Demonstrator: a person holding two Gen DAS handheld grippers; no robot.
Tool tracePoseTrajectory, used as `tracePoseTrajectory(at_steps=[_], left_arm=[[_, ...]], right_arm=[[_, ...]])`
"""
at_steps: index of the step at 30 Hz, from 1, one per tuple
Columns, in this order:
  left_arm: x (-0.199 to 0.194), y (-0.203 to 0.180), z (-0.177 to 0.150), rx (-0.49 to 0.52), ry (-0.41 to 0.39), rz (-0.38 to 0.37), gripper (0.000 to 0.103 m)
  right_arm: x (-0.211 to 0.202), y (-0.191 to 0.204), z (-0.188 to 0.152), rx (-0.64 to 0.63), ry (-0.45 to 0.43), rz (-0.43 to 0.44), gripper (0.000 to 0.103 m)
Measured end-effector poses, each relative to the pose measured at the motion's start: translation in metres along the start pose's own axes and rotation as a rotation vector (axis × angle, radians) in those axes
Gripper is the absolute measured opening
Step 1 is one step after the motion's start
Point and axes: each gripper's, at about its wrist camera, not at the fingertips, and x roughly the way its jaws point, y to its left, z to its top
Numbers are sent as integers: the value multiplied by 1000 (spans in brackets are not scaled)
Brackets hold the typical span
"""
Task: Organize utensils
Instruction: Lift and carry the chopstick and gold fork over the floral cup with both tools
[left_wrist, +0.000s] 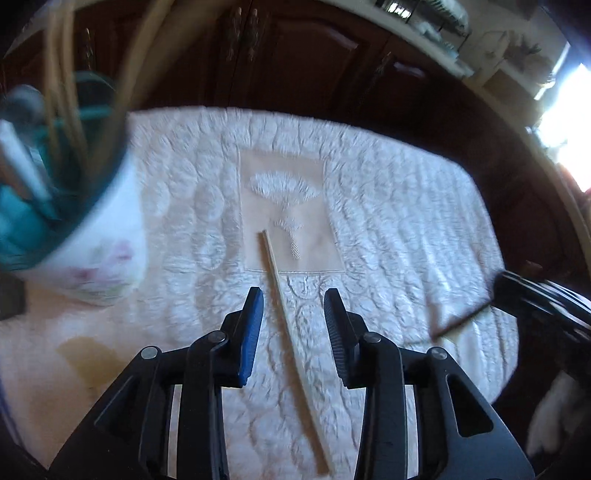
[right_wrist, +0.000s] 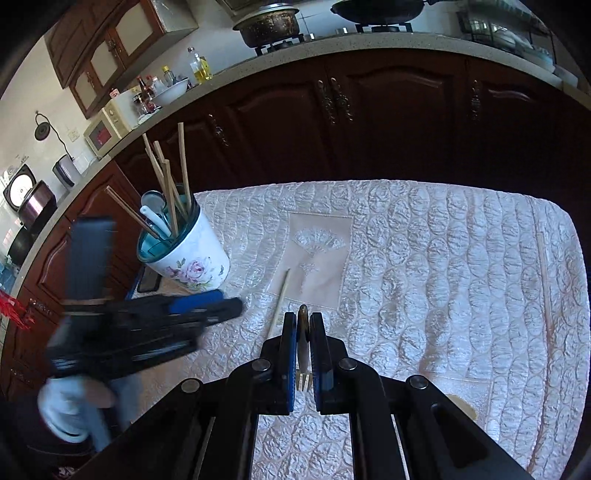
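A white floral utensil holder (right_wrist: 188, 258) with a teal rim stands at the cloth's left, holding several chopsticks and spoons; it shows blurred in the left wrist view as the holder (left_wrist: 96, 243). One chopstick (left_wrist: 291, 332) lies flat on the quilted cloth, and my left gripper (left_wrist: 293, 293) hangs open above it, its pads not touching it. In the right wrist view the same chopstick (right_wrist: 280, 302) lies just right of the blurred left gripper (right_wrist: 221, 306). My right gripper (right_wrist: 303, 315) is shut on a small fork (right_wrist: 303, 378), tines pointing back toward the camera.
A second chopstick (right_wrist: 545, 277) lies near the cloth's right edge. A dark flat object (right_wrist: 147, 280) sits beside the holder. Dark wood cabinets (right_wrist: 369, 122) stand beyond the table's far edge. A gloved hand (right_wrist: 66, 410) holds the left gripper.
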Motion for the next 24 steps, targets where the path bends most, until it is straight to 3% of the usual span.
tracePoseTrajectory(at_steps=[5,7,8,9,10,13,17,24], left_arm=[[58,-3,9,-18,84,82,33],[67,-5,11,-8,83,97,32],[68,-7,11,6,68,111,23],[68,-7,11,14,71,116,6],[68,-7,11,14,81,98,6],[50,-4,7,7,75,45,4],[-4,2,0,1,10,-37,4],[-89,15,-10,16,-114,-70,4]], right_arm=[[-10,-10,-3,13,-8,-7,6],[-14,-12,-3,19,-15,-6,6],[-15,-13,-3,20,-17,-5,6],[-16,-13,-2,20,-19,-5,6],[-17,-13,-2,19,-20,-4,6],[-18,-12,1,14,-27,5,6],[-20,-3,4,-4,-39,24,6],[-20,26,9,-55,-53,51,6]])
